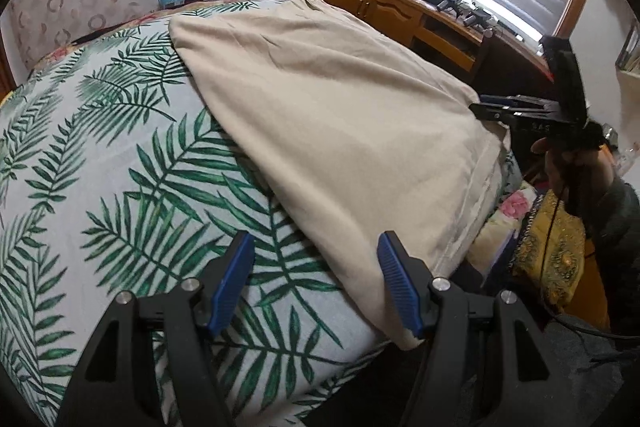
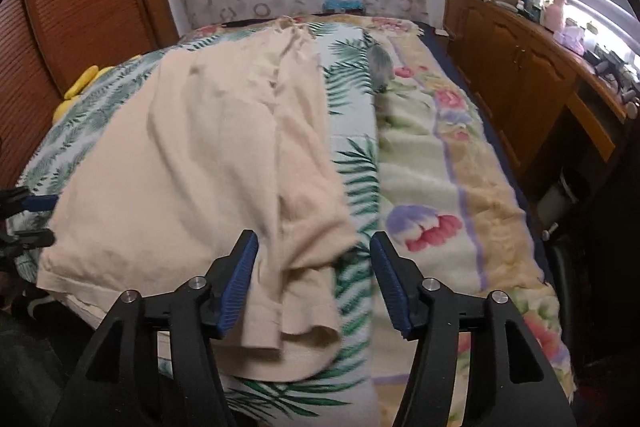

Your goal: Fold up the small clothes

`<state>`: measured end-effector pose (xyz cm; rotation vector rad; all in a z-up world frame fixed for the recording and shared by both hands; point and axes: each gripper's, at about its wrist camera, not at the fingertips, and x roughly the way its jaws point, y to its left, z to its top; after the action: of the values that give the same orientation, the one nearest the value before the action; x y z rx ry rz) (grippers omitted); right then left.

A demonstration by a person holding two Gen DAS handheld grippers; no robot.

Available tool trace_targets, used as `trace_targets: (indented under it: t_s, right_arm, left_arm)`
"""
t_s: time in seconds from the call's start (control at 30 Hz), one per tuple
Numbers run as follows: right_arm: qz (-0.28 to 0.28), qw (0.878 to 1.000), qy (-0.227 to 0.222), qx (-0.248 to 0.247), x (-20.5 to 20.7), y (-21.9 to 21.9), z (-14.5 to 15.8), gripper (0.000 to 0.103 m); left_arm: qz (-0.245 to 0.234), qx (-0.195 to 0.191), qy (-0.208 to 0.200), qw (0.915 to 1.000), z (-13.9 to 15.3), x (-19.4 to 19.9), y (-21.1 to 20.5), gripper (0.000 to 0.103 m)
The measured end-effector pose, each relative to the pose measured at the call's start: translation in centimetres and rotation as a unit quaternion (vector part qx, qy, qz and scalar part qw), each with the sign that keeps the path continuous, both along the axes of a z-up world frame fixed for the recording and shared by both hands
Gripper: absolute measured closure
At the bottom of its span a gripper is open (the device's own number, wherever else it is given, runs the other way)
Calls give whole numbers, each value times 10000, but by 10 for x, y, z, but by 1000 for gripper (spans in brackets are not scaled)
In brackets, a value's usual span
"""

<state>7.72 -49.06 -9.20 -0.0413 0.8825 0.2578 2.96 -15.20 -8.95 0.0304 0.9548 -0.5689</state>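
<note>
A beige garment [image 1: 328, 115] lies spread on a palm-leaf sheet [image 1: 120, 167] on the bed; in the right wrist view it [image 2: 208, 163] lies flat with its right side folded over and a sleeve hanging at the near edge. My left gripper [image 1: 316, 279] is open and empty at the garment's near corner; its right finger touches the cloth edge. My right gripper [image 2: 314, 283] is open and empty above the folded sleeve. The right gripper also shows in the left wrist view [image 1: 492, 113] at the garment's right edge. The left gripper's tips show in the right wrist view [image 2: 36, 219] by the hem.
A floral blanket [image 2: 448, 187] covers the bed's right side. A wooden cabinet [image 1: 380, 7] with clutter runs under the window blinds. A yellow item [image 2: 78, 87] lies at the bed's left. A yellow cushion [image 1: 548, 251] sits beside the bed.
</note>
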Motion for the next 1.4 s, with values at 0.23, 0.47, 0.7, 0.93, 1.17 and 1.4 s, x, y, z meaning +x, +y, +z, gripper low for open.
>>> trace_targets:
  t_s: [0.23,0.47,0.7,0.93,1.17,1.4]
  right_arm:
    - [440,9989,115,109,-11,13,0,43]
    - [519,9985,150,41,-10,20,-2,52]
    - [707,9973,168,68,-14,26,0,78]
    - [713,9970,66,279,-17,24,1,96]
    - [684,9960,-225,526,-20,23,13,97]
    - [636,9872,-1105,962,-17,27,54,98]
  left_arm:
    - [-266,-38,43,9996,2,-6,-10,40]
    - [-437,-127,46,9990,2,-9,-21,51]
    - [-417,-286,177,9986,2,-8,-16,63]
    - [-476,-242,207,9984,2,-15,-15,69]
    - [-468,-570,234,9970,7,-12,-11,97]
    - [-149,-1008,-383,9941,56,14,12,98]
